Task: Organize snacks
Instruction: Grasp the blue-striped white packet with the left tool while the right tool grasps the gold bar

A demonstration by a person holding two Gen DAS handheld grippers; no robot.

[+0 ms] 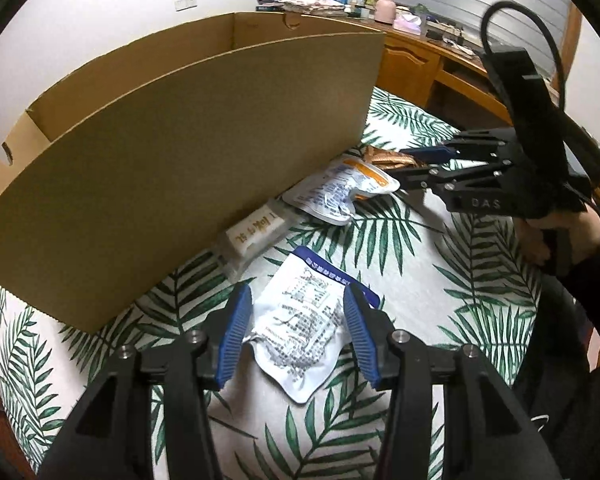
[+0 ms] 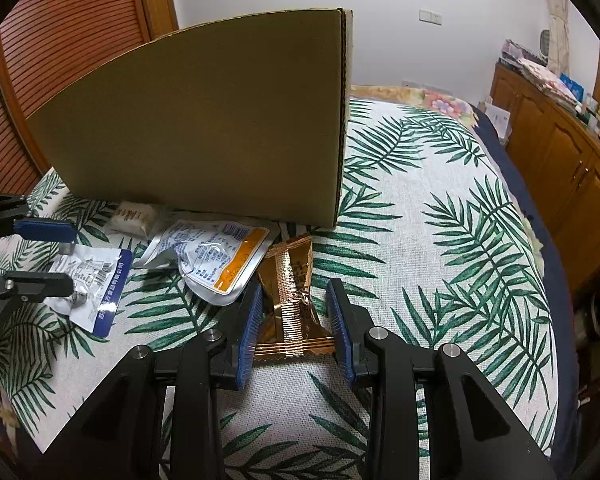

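Observation:
A silver-white pouch with a blue edge (image 1: 300,332) (image 2: 88,280) lies on the leaf-print bedspread. My left gripper (image 1: 296,296) (image 2: 73,254) straddles it, jaws open, one pad at each side without clearly pressing. A gold snack packet (image 2: 288,304) (image 1: 388,160) lies in front of the cardboard box (image 1: 180,160) (image 2: 200,128). My right gripper (image 2: 295,286) (image 1: 400,164) is shut on its crimped near end. An orange-and-white pouch (image 1: 340,192) (image 2: 220,256) and a small clear-wrapped pastry (image 1: 256,232) (image 2: 130,216) lie against the box's near wall.
The tall box stands open-topped on the bedspread (image 2: 420,240); its inside is hidden. A wooden cabinet (image 2: 560,160) with clutter on top runs along the right. A slatted wooden door (image 2: 60,40) is at the left. A hand (image 1: 560,232) holds the right gripper.

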